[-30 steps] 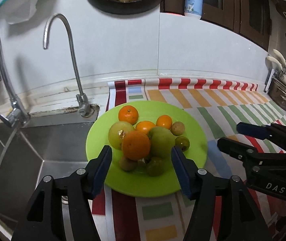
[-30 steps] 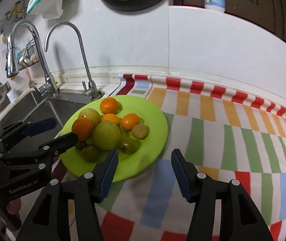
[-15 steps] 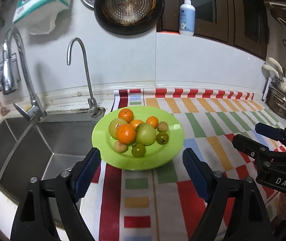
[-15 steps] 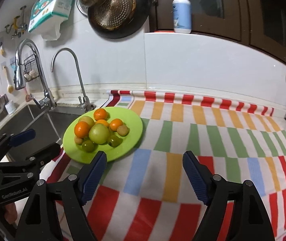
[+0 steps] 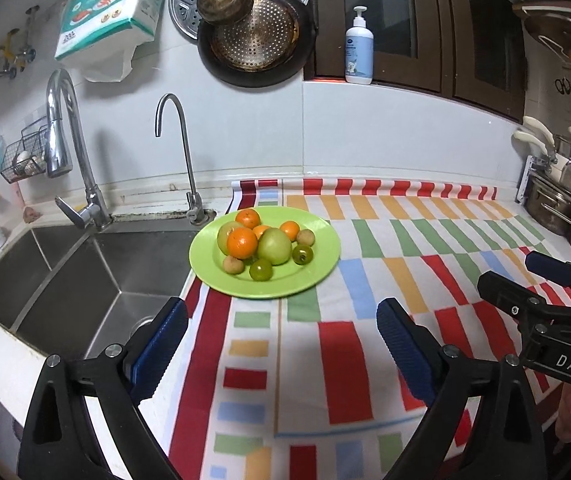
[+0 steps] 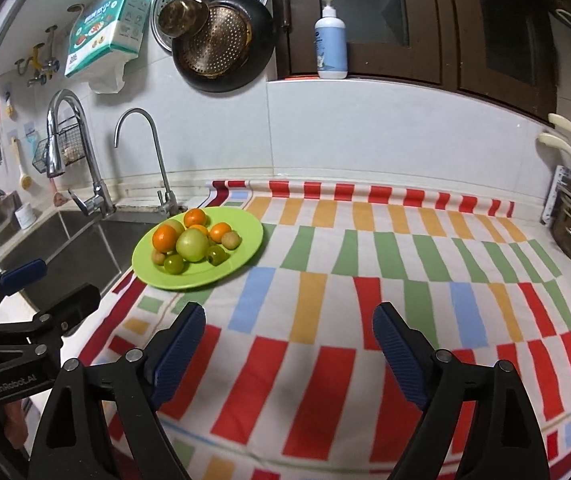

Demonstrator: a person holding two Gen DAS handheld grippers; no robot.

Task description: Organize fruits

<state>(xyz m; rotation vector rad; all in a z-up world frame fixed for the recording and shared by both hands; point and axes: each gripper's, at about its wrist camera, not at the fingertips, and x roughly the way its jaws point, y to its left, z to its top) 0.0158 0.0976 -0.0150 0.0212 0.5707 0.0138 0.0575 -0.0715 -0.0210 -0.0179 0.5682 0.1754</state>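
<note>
Green plate [image 5: 325, 268] sits at the left end of the striped cloth [image 5: 405, 288], its left rim out past the cloth edge beside the sink [image 5: 85, 276]. All the fruit is piled on it: oranges to the far and left side, largest orange [image 5: 242, 243] against a big green apple [image 5: 274, 246], small green fruits [image 5: 261, 269] and brownish ones at the near and right edge.

Left gripper [image 5: 281, 344] hangs over the cloth near the front edge, jaws spread wide, nothing between them. Right gripper [image 6: 287, 344] likewise, wide apart and empty, further right over bare cloth. Both are well back from the plate.

Judgement: fruit looks gathered; either finished or about to sort. If sorting, take the loose outer pieces first, such as the small green fruit at the near rim. Come down from above and close gently. The pile is touching throughout, so pulling the apple or big orange early could set the rest rolling toward the sink.
</note>
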